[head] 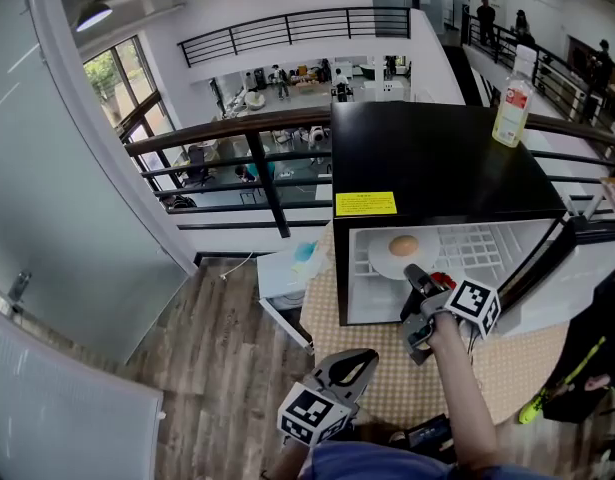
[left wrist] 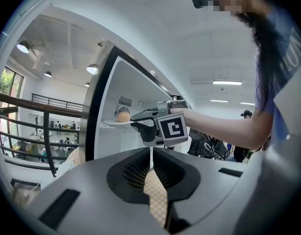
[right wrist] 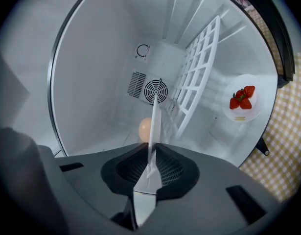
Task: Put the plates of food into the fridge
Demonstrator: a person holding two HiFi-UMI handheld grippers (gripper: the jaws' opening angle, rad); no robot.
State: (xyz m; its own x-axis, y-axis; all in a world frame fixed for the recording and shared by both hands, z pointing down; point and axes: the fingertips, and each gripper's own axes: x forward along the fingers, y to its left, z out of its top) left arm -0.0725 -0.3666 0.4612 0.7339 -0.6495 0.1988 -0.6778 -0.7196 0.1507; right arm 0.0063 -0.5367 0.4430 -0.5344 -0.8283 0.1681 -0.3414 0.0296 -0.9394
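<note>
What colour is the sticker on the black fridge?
The sticker is yellow; the head view shows it best.

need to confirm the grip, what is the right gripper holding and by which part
The round white plate carrying a tan bun, pinched at its near rim by the right gripper.

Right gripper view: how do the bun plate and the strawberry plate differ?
The bun plate is seen edge-on, its rim between the right gripper's jaws; the strawberry plate lies free, face showing. The first carries one tan bun, the second red strawberries. Both are white, inside the fridge.
</note>
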